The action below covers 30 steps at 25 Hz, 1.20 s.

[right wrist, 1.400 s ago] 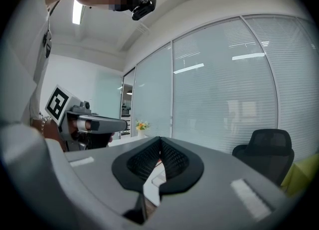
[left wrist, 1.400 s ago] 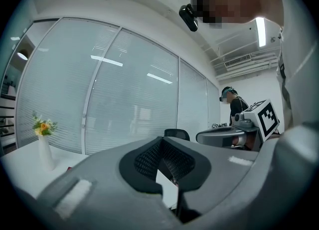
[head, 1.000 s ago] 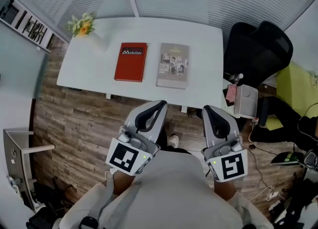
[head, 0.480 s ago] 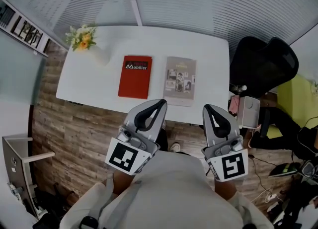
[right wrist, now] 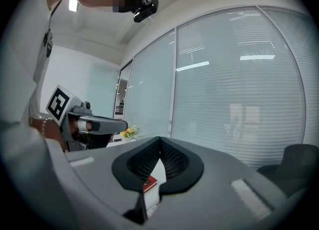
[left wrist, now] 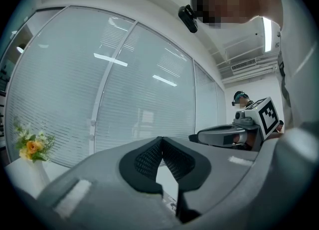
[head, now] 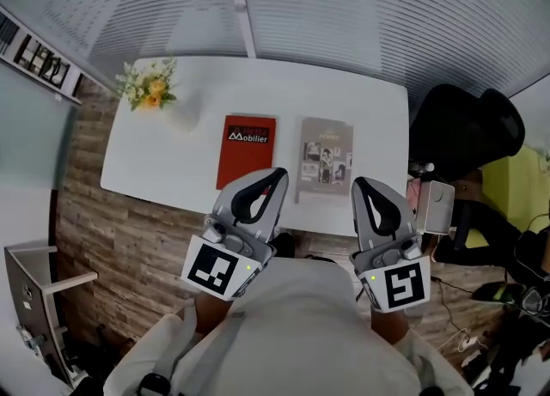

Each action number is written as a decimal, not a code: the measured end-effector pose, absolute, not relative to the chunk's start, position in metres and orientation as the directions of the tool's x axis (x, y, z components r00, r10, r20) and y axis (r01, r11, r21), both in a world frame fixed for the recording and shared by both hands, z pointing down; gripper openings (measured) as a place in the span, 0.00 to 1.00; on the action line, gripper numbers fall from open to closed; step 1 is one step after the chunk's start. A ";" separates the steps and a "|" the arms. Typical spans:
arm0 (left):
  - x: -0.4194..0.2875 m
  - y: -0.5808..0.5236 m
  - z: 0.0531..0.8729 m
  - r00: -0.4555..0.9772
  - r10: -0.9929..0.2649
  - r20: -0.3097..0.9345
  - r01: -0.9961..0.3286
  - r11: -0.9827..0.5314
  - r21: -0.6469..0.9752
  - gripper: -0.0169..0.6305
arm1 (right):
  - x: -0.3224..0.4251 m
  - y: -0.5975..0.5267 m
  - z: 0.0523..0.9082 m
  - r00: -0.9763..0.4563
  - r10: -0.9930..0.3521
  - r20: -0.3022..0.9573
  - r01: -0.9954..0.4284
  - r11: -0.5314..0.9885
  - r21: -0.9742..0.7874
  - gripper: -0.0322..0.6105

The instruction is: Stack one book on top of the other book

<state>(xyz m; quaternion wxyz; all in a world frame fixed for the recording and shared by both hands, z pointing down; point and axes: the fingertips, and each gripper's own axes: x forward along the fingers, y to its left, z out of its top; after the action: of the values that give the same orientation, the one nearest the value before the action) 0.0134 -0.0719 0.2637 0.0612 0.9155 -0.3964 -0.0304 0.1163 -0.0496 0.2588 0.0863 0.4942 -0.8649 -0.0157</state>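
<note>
Lying apart on white table (head: 155,162): red book (head: 245,150), grey book (head: 325,159); seemingly wood floor (head: 112,248); fingers (left wrist: 144,161) pressed together.

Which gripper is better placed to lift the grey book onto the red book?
Probably the right. The right gripper hangs beside the grey book, at its outer edge; the left gripper lines up with the red book. Both are shut and empty.
</note>
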 end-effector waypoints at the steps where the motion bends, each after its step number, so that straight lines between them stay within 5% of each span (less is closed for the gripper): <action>1: 0.011 -0.077 0.264 0.686 -0.728 -0.005 -0.720 -0.680 0.138 0.03 | 0.114 -0.055 0.259 -0.495 -0.859 0.134 -0.853 0.509 0.113 0.06; 30: 0.073 -0.132 0.267 0.678 -0.735 0.005 -0.727 -0.671 0.146 0.03 | 0.176 -0.110 0.262 -0.503 -0.854 0.135 -0.848 0.518 0.111 0.06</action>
<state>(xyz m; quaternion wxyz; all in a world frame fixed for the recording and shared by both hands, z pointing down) 0.0728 -0.1317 0.2671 0.0681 0.9136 -0.4001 -0.0272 0.1761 -0.1095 0.2621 0.0865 0.4909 -0.8668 -0.0153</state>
